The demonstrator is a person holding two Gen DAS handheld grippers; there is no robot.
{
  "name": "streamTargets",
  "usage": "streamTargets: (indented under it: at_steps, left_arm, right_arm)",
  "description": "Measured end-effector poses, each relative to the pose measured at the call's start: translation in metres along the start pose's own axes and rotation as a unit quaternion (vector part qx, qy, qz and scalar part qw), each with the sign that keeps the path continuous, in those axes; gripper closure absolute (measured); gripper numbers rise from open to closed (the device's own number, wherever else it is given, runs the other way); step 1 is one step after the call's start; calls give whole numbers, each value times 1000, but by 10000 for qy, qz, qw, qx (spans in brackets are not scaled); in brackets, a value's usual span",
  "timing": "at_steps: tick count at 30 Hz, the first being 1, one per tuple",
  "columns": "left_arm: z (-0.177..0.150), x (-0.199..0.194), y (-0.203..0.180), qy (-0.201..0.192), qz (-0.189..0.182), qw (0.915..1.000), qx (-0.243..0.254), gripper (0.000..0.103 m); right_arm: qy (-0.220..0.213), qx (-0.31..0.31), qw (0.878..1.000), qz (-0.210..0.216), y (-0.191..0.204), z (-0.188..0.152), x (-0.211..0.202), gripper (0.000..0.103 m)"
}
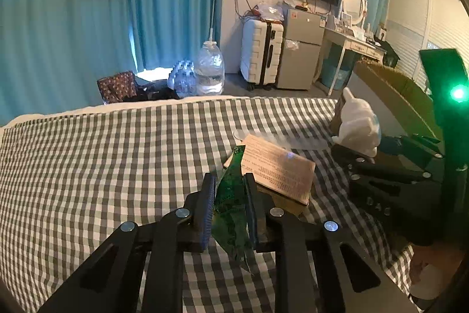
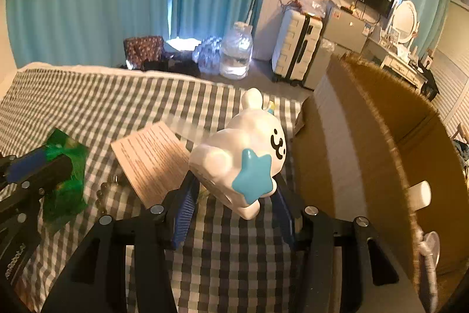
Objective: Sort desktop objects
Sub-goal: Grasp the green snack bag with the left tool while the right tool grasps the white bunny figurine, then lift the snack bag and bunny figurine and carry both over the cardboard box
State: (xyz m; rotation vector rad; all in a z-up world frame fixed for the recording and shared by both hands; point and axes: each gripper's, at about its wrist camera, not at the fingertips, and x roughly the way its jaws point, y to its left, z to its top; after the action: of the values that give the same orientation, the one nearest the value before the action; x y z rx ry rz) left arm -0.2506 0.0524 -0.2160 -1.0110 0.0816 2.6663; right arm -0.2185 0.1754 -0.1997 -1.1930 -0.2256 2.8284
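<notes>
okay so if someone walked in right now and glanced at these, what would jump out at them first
Probably the white toy figure with a blue star, gripped in the right gripper above the checked cloth. Next, the green packet pinched in the left gripper, in front of a printed sheet.

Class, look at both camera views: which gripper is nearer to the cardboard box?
The right. The right gripper, holding the white toy, is just beside the cardboard box. The left gripper, shut on the green packet, is farther off, beyond the open booklet.
</notes>
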Motion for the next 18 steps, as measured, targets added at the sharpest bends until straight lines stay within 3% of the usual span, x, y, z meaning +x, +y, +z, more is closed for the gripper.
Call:
streamTargets:
  at_steps: [5, 8, 10, 12, 13, 18]
  left_arm:
    - [1, -11, -5, -114, 11, 9999, -14, 85]
    - [1, -14, -1, -35, -194, 9998, -59, 82]
    - [-7, -12, 3, 132, -105, 9999, 28, 72]
    - [-16, -4, 0, 271, 86, 9996, 91, 31]
    - [-20, 1, 0, 342, 137, 9993, 97, 25]
    - [-32, 25, -4, 633, 124, 9979, 74, 22]
  right_arm:
    - [-249, 59, 9997, 1, -5, 8, -17, 54]
    - [-382, 97, 9992, 30, -12, 18, -22, 54]
    - [-491, 116, 9987, 52, -15, 23, -29, 54]
    - [-607, 109, 9981, 61, -17, 27, -38, 54]
    - [-659, 113, 9977, 66, -18, 29, -41, 54]
    - [-892, 176, 9958, 143, -27, 36, -60, 54]
